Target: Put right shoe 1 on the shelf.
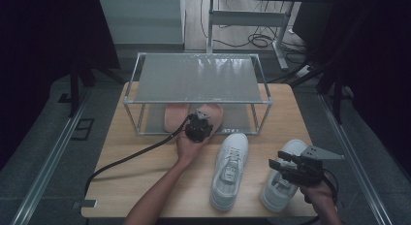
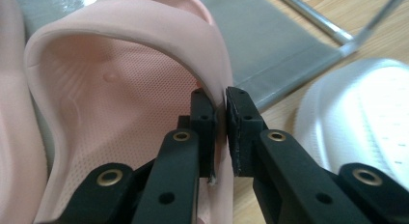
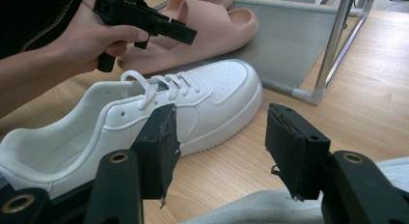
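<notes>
Left tongs (image 2: 221, 118) pinch the strap edge of a pink slide (image 2: 120, 84) on the rack's lower shelf (image 1: 242, 119); right tongs (image 3: 219, 151) gape empty at five o'clock, above a sneaker (image 1: 278, 184).

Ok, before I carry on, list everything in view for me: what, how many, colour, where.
pink slides: two, pink, side by side on the rack's lower shelf; the right one is pinched at its strap edge.
white sneakers: two, white, on the table in front of the rack; one at centre, one under the right gripper.
shoe rack: one, grey shelves on a metal frame, far half of the table.
table: one, light wood.
left gripper: black, shut on the slide's strap edge.
right gripper: black, jaws open, above the right sneaker.
hands: two; left, right.
</notes>
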Available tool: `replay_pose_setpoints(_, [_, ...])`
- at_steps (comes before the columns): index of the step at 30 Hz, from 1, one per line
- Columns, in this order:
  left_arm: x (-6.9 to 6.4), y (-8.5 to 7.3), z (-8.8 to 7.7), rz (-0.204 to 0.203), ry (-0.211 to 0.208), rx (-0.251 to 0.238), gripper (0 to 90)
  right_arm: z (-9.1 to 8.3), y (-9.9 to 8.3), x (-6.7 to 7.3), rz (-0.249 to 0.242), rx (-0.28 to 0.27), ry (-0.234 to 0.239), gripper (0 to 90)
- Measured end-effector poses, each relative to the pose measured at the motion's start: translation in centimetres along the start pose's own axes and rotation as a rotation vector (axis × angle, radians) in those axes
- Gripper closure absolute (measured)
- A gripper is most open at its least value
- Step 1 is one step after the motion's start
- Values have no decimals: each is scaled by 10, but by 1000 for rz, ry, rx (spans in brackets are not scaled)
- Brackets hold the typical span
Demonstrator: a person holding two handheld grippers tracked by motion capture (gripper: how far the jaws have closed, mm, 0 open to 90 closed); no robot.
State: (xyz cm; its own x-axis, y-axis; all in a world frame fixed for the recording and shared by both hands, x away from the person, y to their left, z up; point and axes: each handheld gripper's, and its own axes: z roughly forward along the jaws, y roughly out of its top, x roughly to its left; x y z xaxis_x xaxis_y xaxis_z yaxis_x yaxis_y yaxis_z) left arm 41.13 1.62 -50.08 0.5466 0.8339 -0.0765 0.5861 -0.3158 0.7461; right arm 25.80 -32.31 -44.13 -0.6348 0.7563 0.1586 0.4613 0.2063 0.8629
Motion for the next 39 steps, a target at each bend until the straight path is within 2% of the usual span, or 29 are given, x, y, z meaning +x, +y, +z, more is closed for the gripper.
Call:
replay_pose_setpoints(3, [-2, -1, -1, -1, 2, -13, 798, 0, 0, 0, 0, 3, -1, 458])
replay_pose_setpoints(5, [-2, -1, -3, 8, 1, -12, 727, 0, 0, 0, 0, 3, -1, 458])
replay_pose_setpoints(9, [-4, -4, -21, 13, -23, -18, 673, -1, 0, 0, 1, -2, -2, 458])
replay_pose_setpoints(10, [-4, -4, -21, 13, -23, -18, 672, -1, 0, 0, 1, -2, -2, 458])
replay_pose_setpoints(11, [-3, -7, -31, 18, -29, -30, 672, -1, 0, 1, -2, -3, -3, 458])
replay_pose_setpoints(15, [5, -18, -55, 25, -49, -48, 732, -2, 1, 1, -3, -3, -2, 458])
replay_pose_setpoints(16, [5, -18, -55, 25, -49, -48, 759, -3, 1, 1, -2, -3, -3, 458])
replay_pose_setpoints(17, [9, -24, -66, 27, -56, -51, 781, -3, 1, 1, -2, -4, -3, 458])
replay_pose_setpoints(18, [9, -24, -66, 27, -56, -51, 798, -3, 1, 1, -2, -4, -3, 458])
replay_pose_setpoints(22, [24, -43, -92, 41, -50, -47, 857, -2, 1, 2, -5, -5, -3, 458])
replay_pose_setpoints(23, [24, -43, -92, 41, -50, -47, 866, -2, 1, 2, -5, -5, -3, 458])
replay_pose_setpoints(24, [31, -51, -99, 48, -39, -41, 875, -2, 1, 3, -6, -2, -2, 458])
replay_pose_setpoints(32, [47, -75, -110, 72, -52, 4, 900, 0, 1, 5, -7, 0, -3, 458])
replay_pose_setpoints(37, [52, -81, -110, 74, -49, 16, 900, 0, 1, 5, -6, 2, -2, 458])
replay_pose_setpoints(39, [51, -82, -108, 90, -44, 26, 900, 1, 1, 5, -8, 2, -2, 458])
